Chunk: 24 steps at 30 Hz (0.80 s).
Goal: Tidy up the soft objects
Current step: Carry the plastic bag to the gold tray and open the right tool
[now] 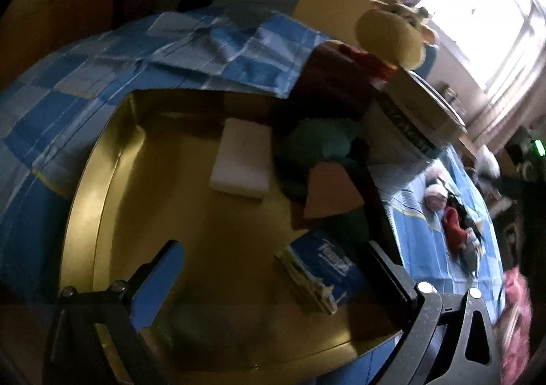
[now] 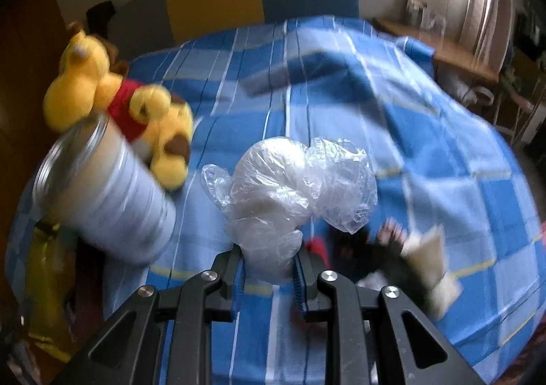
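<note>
The right hand-held gripper is clamped on a plastic-wrapped soft bundle (lifted clear), which next needs carrying to the yellow box under the wide-open, empty left hand-held gripper.

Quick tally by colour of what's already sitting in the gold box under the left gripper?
White: 1, sponge block
Green: 1, plush toy
Blue: 1, tissue pack
Total: 3 in the gold box; a tan flap by the green toy is unclear.
</note>
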### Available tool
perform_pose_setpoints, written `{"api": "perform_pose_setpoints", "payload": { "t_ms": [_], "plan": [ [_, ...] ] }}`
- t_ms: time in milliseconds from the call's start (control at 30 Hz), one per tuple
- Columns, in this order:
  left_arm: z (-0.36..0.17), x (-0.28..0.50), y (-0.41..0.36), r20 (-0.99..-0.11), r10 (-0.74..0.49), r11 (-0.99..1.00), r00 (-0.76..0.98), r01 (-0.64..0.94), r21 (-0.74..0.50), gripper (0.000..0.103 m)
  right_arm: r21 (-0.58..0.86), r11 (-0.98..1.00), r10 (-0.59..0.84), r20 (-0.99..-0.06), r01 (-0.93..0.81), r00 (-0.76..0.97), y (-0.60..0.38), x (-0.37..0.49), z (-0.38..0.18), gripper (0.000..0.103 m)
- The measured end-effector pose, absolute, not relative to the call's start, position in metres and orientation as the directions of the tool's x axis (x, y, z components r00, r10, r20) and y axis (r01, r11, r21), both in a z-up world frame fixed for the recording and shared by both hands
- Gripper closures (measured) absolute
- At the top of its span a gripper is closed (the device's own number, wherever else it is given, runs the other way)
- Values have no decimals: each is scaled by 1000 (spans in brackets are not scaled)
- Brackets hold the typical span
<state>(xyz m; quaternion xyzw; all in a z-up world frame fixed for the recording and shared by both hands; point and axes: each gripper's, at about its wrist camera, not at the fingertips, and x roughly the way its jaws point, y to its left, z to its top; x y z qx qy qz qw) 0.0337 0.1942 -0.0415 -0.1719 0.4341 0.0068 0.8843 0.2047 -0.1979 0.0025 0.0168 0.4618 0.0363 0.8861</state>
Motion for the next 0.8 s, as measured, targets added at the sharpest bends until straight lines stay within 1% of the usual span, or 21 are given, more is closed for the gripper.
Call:
{"api": "perform_pose_setpoints", "payload": {
  "t_ms": [100,200,267,400,500,600,700,800],
  "plan": [
    [-34,29,191,-743,-149,952,652,-109,-286,0,10,1000,16,-820,-13,573,-190,247,24,80],
    [-25,24,190,-717,-134,965,684,-74,-251,0,-44,999,-49,-807,23,588,-172,292,53,80],
    [-19,20,190,-695,-112,974,710,-60,-218,0,-73,997,-78,-787,34,613,-154,316,76,80],
    [-16,18,196,-690,-69,981,721,-76,-177,0,-117,993,-84,-727,-3,681,-99,352,123,80],
    [-17,17,205,-686,-37,980,727,-107,-166,0,-118,990,-27,-677,-72,735,-48,363,154,80],
    [-18,14,213,-685,9,975,729,-158,-155,0,-122,972,76,-642,-200,763,11,358,170,80],
    [-18,11,222,-681,48,966,731,-206,-153,0,-135,916,213,-634,-378,744,70,331,167,80],
    [-19,7,227,-686,73,961,724,-234,-145,0,-165,822,312,-671,-546,673,119,291,140,80]
  ]
}}
